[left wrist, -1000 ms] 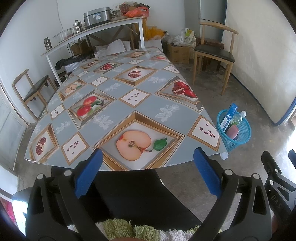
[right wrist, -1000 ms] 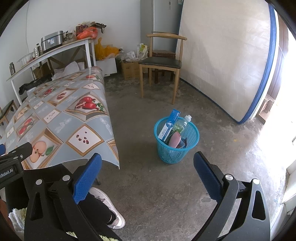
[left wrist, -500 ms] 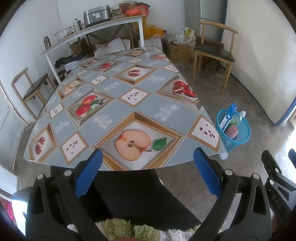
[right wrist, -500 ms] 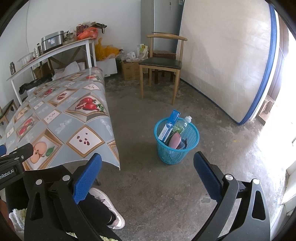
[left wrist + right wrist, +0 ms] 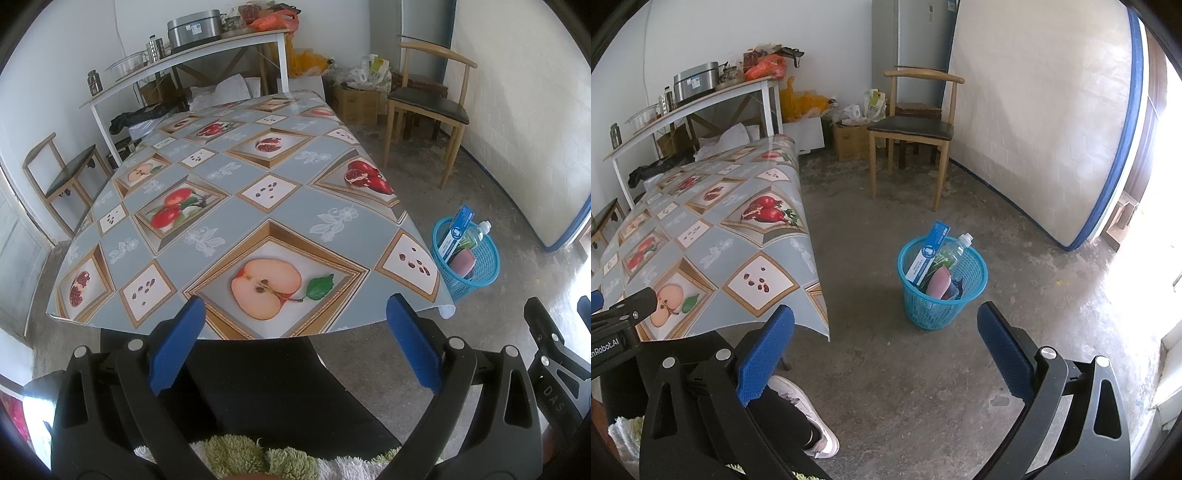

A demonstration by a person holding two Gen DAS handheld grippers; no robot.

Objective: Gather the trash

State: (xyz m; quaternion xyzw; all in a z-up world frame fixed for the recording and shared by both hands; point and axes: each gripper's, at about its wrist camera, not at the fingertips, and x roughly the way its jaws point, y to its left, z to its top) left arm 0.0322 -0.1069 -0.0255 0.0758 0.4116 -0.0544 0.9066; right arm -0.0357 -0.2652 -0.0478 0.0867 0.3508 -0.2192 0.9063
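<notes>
A table (image 5: 221,206) under a fruit-print oilcloth fills the left of the room. Behind it, at the far white wall (image 5: 738,37), a white shelf-table (image 5: 192,55) carries a steel pot (image 5: 194,27), jars and an orange bag (image 5: 273,20). A wooden chair (image 5: 910,129) with a dark seat stands far right of the table; boxes (image 5: 849,142) and bags lie beside it. Another chair (image 5: 61,177) stands at the left wall. A mattress (image 5: 1052,122) with blue edging leans on the right. The floor (image 5: 923,369) is bare, stained concrete. Bright daylight comes in from the right.
</notes>
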